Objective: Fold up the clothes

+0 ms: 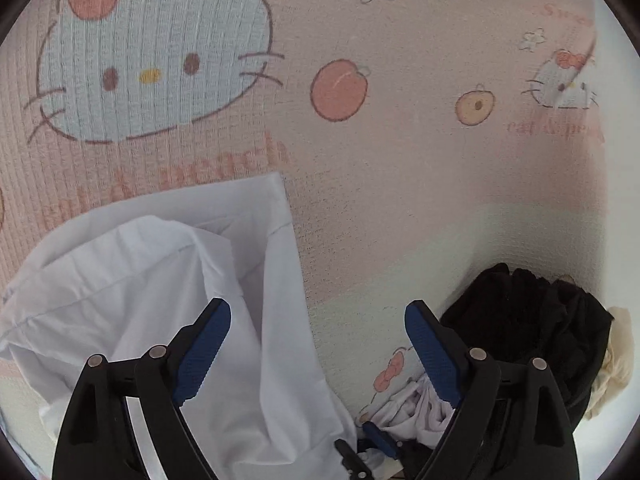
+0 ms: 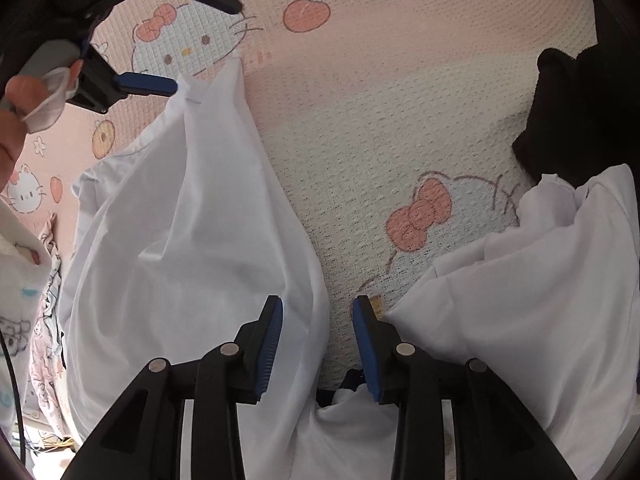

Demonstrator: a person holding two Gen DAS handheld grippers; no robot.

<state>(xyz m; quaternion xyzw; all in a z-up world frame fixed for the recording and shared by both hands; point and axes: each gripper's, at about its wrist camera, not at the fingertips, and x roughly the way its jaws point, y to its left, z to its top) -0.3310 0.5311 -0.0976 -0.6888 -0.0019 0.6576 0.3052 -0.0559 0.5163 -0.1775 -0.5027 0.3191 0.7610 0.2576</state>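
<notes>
The bedsheet [image 1: 400, 184] is pale pink, printed with white cat faces wearing coral bows, coral peaches and small white flowers. At seven o'clock in the left wrist view lies a plain white garment [image 1: 152, 280]; at four o'clock, a black garment [image 1: 528, 320] beside a cream cloth [image 1: 618, 360]. Both grippers are black with blue pads [image 2: 270, 348].

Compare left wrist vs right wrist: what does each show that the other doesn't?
Left wrist only: a cream cloth tucked behind the black garment, and its own open left tool.

Right wrist only: the person's hand holding the left tool, a patterned pink fabric at the left edge, and the open right tool.

Both: the white garment, a second white bundle, the black garment and the pink cartoon-cat sheet.
</notes>
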